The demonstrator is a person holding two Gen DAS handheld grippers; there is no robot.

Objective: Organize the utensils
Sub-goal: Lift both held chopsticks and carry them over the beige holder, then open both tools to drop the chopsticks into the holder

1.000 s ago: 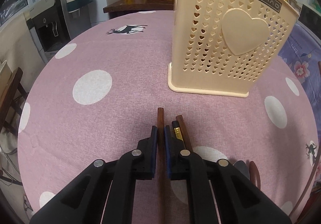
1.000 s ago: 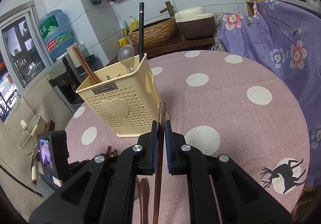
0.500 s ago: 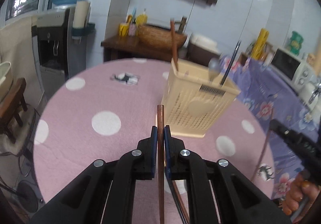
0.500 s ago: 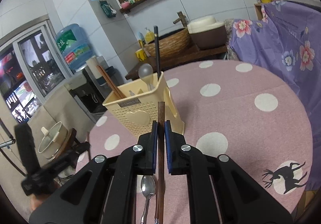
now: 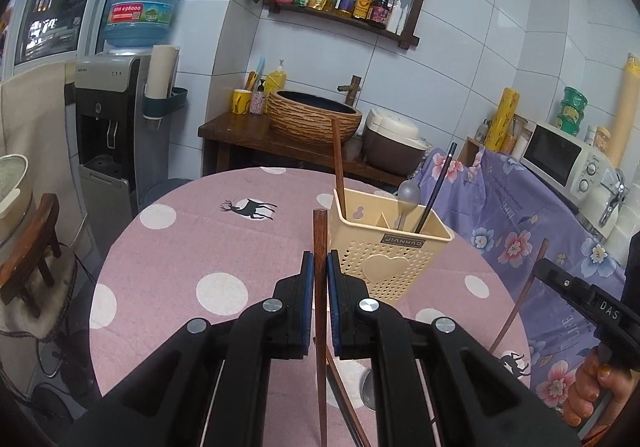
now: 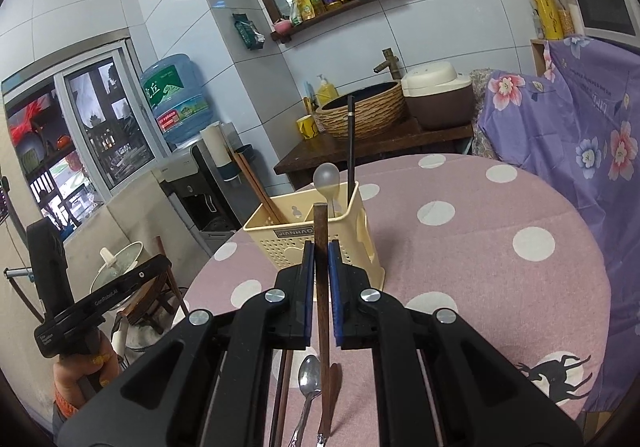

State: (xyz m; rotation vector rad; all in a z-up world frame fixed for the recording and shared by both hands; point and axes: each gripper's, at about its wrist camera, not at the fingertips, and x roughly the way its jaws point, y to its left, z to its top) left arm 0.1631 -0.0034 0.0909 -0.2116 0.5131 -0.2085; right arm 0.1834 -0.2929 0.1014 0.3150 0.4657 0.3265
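Note:
A cream utensil holder (image 5: 386, 247) (image 6: 316, 243) stands on the pink dotted table. It holds a brown chopstick (image 5: 339, 163), a spoon (image 5: 408, 195) and a black chopstick (image 5: 436, 187). My left gripper (image 5: 320, 267) is shut on a brown chopstick (image 5: 319, 231), held above the table in front of the holder. My right gripper (image 6: 320, 259) is shut on another brown chopstick (image 6: 320, 231), also raised before the holder. It shows in the left wrist view too (image 5: 520, 295).
A metal spoon (image 6: 308, 379), a brown wooden utensil (image 6: 334, 387) and more chopsticks (image 6: 280, 387) lie on the table (image 6: 480, 247) under my right gripper. A purple flowered cloth (image 5: 520, 215) borders the table on the right. A water dispenser (image 5: 116, 119) stands at the left.
Both grippers have risen higher above the table with their chopsticks. The holder now sits lower and farther off in both views.

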